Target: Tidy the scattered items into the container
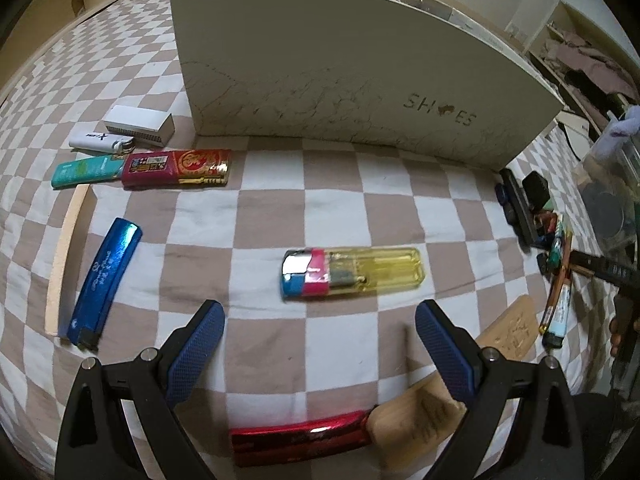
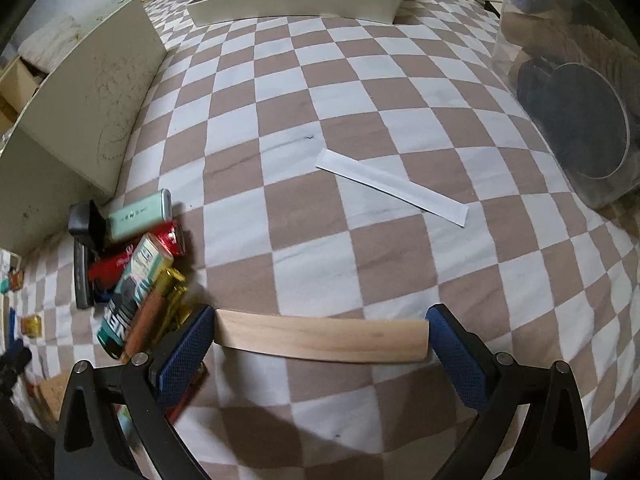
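Observation:
My left gripper is open and empty above the checkered cloth, just short of a yellow lighter with a pink and blue band. A blue lighter, a red and gold pack, a teal pack, a white lighter and a small white box lie to the left. A red lighter and a wooden block lie under the gripper. My right gripper is shut on a wooden block, held end to end between the pads.
A tall white shoe box stands behind the lighters. A shallow white tray with several items sits far back. A pile of lighters and packs lies left of the right gripper. A white paper strip and a clear jar are at the right.

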Tool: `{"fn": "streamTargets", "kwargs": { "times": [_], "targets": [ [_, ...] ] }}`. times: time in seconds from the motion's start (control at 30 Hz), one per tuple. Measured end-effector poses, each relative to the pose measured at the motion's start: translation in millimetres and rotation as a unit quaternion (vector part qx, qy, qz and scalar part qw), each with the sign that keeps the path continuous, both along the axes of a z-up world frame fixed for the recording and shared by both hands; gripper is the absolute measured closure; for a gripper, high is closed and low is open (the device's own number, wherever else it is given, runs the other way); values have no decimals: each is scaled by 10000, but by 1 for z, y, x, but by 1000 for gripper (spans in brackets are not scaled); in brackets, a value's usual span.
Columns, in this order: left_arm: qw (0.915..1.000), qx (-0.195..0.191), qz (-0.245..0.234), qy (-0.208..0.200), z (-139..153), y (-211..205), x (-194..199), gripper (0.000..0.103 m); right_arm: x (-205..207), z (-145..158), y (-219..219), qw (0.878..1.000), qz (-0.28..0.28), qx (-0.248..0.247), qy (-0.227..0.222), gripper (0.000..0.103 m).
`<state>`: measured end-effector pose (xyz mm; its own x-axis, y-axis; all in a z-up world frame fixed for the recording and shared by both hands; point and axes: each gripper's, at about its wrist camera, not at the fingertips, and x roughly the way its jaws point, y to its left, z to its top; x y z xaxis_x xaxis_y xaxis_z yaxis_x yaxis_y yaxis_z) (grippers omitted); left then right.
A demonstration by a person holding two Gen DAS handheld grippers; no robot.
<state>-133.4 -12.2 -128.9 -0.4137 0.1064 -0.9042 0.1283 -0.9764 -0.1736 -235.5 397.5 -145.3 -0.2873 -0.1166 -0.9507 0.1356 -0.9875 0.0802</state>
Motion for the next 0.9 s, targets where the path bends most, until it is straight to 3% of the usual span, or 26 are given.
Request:
{"fn": "streamTargets", "kwargs": {
  "times": [0.23,0.37,0.63,0.73,0.9],
  "targets": [
    [9996,-250,65,92,-4,4,-11,6,9,9,30,9967,-493,-549,324,4],
    [9995,-192,153,192,-5,4,-18,6,15,12,39,9945,-597,-754,415,4],
    [9984,-455,219,247,-9,6,-29,8,31,26,36,9926,-440,-973,573,4],
    [9973,-655,162,272,-8,5,-31,20,41,33,34,9920,-360,-1031,628,4],
    [9981,-528,139,282,-6,-5,-33,20,57,45,27,9917,-204,-1010,764,4]
  ]
}}
